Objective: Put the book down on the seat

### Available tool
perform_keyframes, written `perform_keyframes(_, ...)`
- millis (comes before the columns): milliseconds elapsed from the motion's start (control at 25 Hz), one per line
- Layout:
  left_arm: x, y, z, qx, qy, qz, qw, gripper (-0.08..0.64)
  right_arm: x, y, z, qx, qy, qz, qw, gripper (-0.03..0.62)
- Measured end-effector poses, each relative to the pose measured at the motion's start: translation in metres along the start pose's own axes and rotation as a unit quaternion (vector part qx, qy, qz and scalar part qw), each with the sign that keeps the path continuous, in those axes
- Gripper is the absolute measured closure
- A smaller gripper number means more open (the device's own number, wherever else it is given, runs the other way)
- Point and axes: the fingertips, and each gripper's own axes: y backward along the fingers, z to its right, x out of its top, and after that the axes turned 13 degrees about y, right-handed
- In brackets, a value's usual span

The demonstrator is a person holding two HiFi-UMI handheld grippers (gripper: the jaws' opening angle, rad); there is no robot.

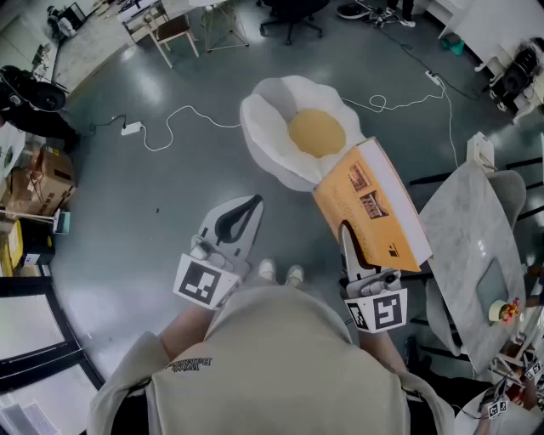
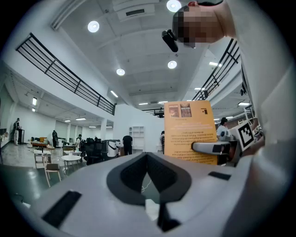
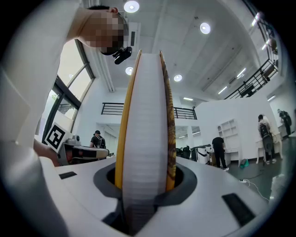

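Observation:
The book, with an orange cover and a thick white page block, is held up edge-on in my right gripper, which is shut on its lower edge. In the right gripper view the book stands upright between the jaws of that gripper. The seat is a white cushion shaped like a fried egg with a yellow middle, lying on the floor just beyond the book. My left gripper is shut and empty, held left of the book. The left gripper view shows the book to its right.
A marble-topped table stands at the right. A white cable runs across the grey floor left of the seat. Cardboard boxes sit at the far left, and an office chair at the top. The person's shoes show below the seat.

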Motion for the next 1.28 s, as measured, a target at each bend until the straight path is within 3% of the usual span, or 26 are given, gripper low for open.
perform_keyframes(240, -0.004, -0.003, -0.003, -0.010, -0.025, 0.021, 0.9994, 0.548, -0.005, -0.004, 0.003, -0.005, -0.003, 0.001, 1.000, 0.446)
perform_keyframes(400, -0.006, -0.002, -0.002, -0.002, -0.003, 0.015, 0.9999, 0.548, -0.007, -0.002, 0.004, -0.002, 0.002, -0.006, 1.000, 0.446)
perform_keyframes(600, -0.011, 0.001, -0.006, 0.000, -0.009, 0.013, 0.9999, 0.548, -0.006, -0.003, 0.002, -0.002, 0.000, -0.001, 1.000, 0.446)
perform_keyframes(680, -0.014, -0.003, -0.003, -0.001, -0.006, 0.009, 0.9999, 0.548, -0.008, -0.003, 0.009, 0.001, -0.021, 0.002, 1.000, 0.446)
perform_keyframes(800, -0.012, -0.015, 0.011, -0.009, 0.030, 0.014, 0.9994, 0.548, -0.007, 0.000, 0.030, 0.017, -0.076, 0.014, 0.997, 0.446)
perform_keyframes(1280, -0.021, -0.033, 0.038, 0.002, -0.023, 0.010, 0.9997, 0.548, -0.013, 0.013, 0.060, 0.019, -0.017, 0.017, 1.000, 0.445)
